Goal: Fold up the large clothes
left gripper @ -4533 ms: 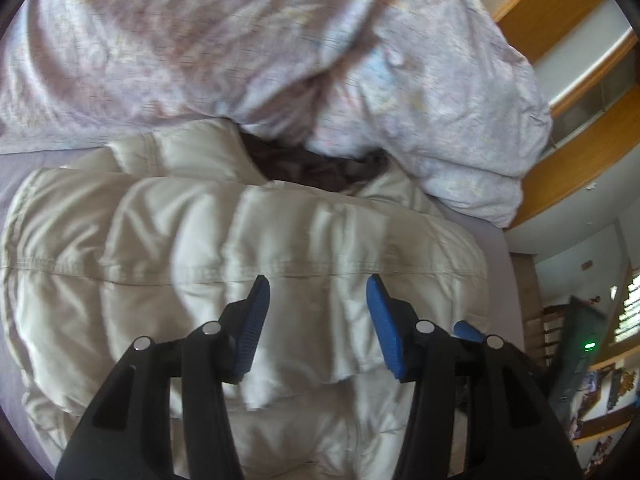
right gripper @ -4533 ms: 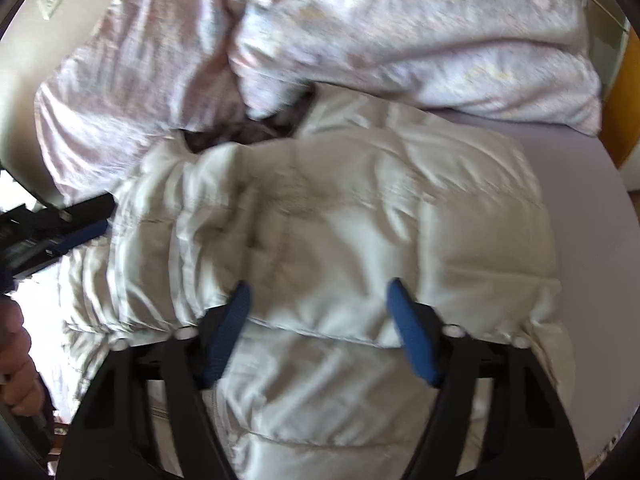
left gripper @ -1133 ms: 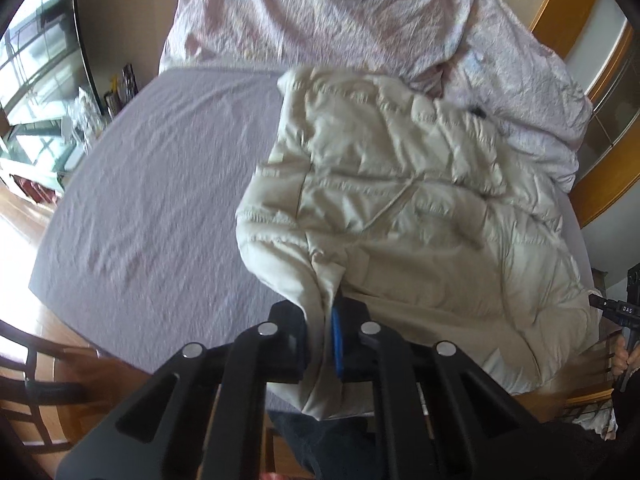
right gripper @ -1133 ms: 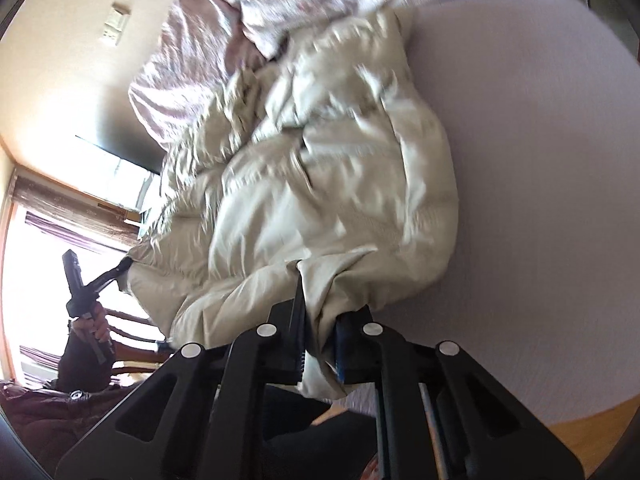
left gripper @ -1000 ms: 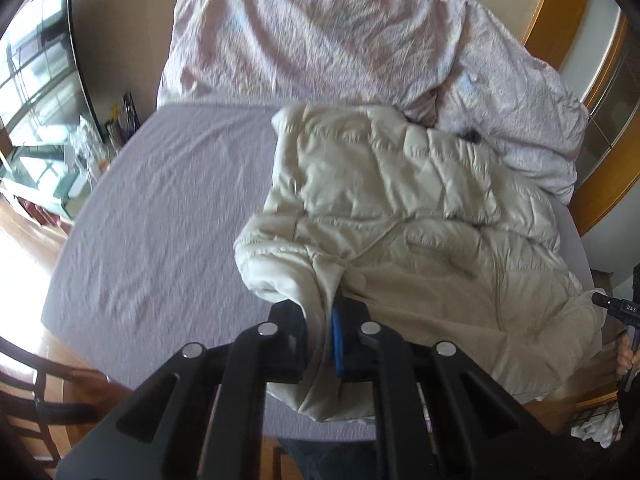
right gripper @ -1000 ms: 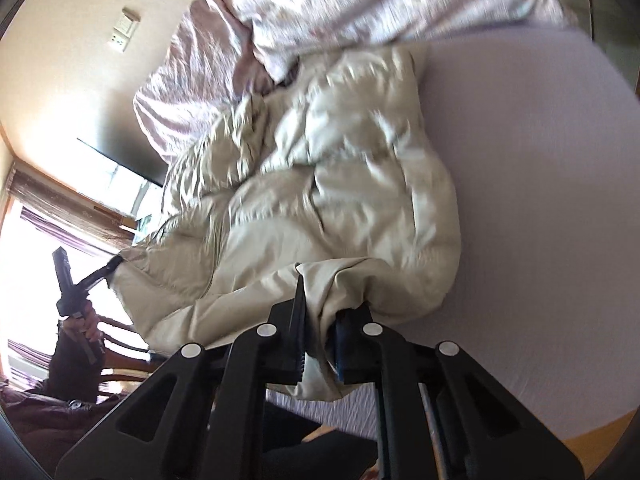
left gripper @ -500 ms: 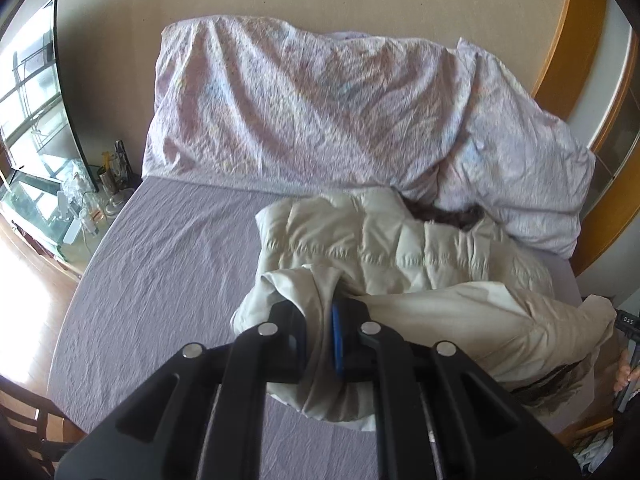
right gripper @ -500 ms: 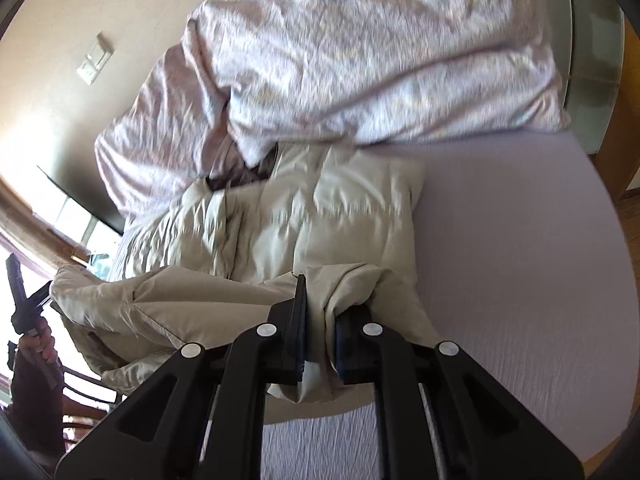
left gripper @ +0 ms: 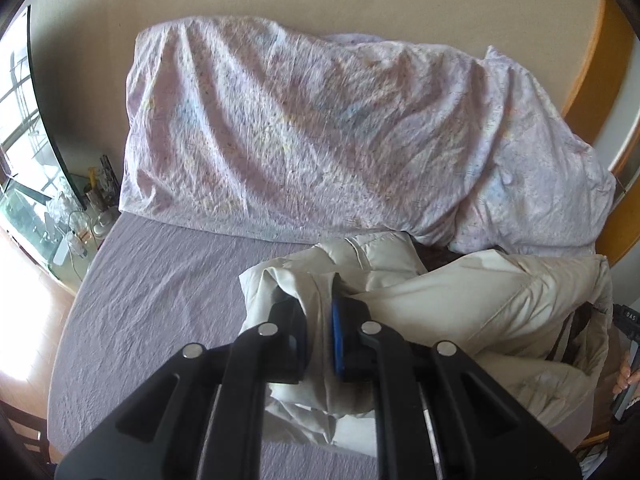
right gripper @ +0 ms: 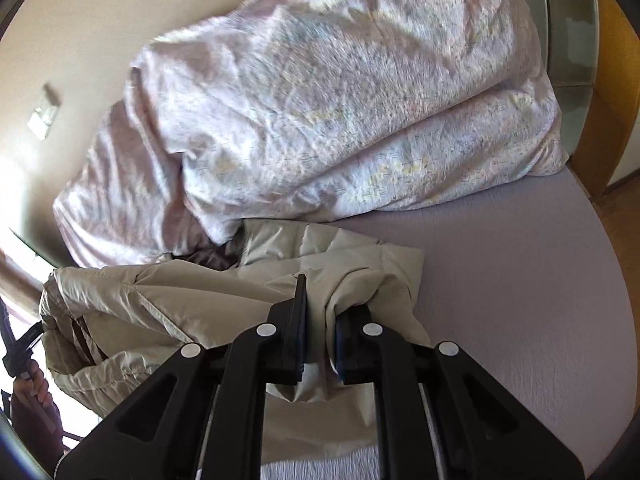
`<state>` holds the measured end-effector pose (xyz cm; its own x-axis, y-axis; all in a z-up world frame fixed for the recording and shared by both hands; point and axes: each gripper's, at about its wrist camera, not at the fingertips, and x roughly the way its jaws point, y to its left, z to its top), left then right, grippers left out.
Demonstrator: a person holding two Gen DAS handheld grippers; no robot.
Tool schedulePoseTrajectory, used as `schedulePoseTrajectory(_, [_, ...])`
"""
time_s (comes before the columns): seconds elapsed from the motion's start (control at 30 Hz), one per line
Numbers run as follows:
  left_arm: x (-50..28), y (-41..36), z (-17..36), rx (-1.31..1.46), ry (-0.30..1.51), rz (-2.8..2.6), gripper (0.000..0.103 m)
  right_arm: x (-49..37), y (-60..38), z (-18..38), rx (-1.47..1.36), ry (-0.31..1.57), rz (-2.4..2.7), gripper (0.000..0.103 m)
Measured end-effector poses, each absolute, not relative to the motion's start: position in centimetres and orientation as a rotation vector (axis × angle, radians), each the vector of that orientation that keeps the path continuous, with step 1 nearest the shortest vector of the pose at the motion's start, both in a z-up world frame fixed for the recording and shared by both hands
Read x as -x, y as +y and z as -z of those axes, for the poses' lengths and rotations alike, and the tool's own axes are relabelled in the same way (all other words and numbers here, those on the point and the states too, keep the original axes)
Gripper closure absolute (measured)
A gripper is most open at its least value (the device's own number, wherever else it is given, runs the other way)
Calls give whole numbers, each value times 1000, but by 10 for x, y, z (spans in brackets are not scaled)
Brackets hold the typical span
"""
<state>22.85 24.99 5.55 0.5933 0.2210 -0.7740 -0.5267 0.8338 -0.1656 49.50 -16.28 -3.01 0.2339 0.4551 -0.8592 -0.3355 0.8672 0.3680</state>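
The cream padded jacket (left gripper: pixel 460 304) was held lifted over the lavender bed sheet (left gripper: pixel 160 288), pinched at one bunched edge by the left gripper (left gripper: pixel 320 328) and at another by the right gripper (right gripper: pixel 320 320); the crumpled duvet (right gripper: pixel 340 112) lay at twelve o'clock.
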Motion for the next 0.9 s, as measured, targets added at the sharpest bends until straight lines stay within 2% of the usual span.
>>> schedulePoseTrajectory(0.43, [-299, 289, 18, 472, 979, -500, 88, -539, -119, 109, -67, 1347, -440, 92])
schedulePoseTrajectory(0.73, [-326, 296, 54, 496, 1018, -534, 86, -558, -112, 151, -142, 1411, -435, 90])
schedulePoseTrajectory(0.9, [-330, 298, 67, 528, 1011, -564, 85, -560, -119, 167, -246, 1435, -430, 86])
